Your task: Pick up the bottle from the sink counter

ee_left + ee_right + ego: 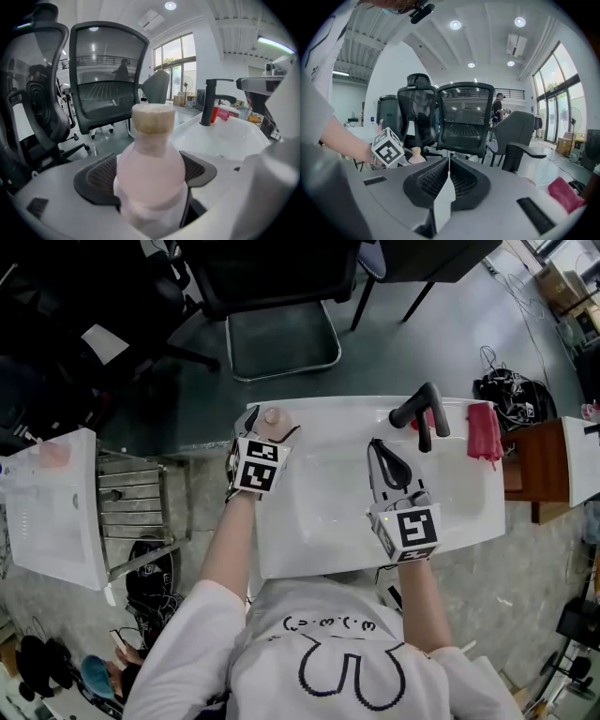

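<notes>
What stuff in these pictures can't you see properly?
- Bottom of the bottle: in the left gripper view, the left tongs and the picture's lower edge cover it, so I cannot tell whether it stands on the sink counter.
- Bottle's body: in the head view, only its top shows beyond the marker cube.
- Red thing by the tap: in the head view, partly hidden and too small to name.

Left gripper reached forward, jaws pressing bottle from both sides. Right gripper beside it, jaws together, nothing between. Both forearms stretched forward.
</notes>
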The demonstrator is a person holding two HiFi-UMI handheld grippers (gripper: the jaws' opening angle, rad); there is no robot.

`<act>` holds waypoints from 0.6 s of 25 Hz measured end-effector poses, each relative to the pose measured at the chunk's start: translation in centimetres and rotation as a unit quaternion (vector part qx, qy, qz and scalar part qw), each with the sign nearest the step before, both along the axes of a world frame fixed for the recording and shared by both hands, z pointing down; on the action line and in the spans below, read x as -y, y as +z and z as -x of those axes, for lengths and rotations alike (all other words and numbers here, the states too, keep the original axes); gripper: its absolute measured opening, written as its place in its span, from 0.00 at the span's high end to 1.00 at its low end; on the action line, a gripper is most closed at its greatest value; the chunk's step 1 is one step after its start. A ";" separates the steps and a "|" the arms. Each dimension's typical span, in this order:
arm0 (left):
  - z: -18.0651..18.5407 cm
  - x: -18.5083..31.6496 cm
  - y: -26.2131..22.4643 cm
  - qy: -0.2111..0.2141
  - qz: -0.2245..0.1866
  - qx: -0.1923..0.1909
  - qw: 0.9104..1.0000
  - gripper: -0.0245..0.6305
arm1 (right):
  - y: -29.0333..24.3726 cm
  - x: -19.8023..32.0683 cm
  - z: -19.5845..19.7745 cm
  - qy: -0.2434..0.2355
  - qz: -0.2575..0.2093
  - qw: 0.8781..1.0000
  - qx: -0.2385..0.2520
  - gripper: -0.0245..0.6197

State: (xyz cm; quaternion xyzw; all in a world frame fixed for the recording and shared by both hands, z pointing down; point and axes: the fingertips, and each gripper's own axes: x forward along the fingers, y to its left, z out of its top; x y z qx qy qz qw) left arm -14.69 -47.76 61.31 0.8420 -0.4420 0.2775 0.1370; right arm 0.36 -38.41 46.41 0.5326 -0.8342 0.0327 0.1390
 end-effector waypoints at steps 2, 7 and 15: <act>-0.1 0.1 0.5 -0.002 0.021 0.006 1.000 0.34 | 0.0 0.1 0.1 0.000 0.000 1.000 0.000 0.91; -0.2 0.0 1.4 -0.005 0.049 0.018 0.999 0.34 | 0.0 0.4 -0.2 0.008 0.002 1.000 0.001 0.91; 0.0 0.1 1.5 -0.009 0.048 0.020 0.999 0.35 | 0.3 0.3 -0.1 0.010 0.008 1.000 0.010 0.91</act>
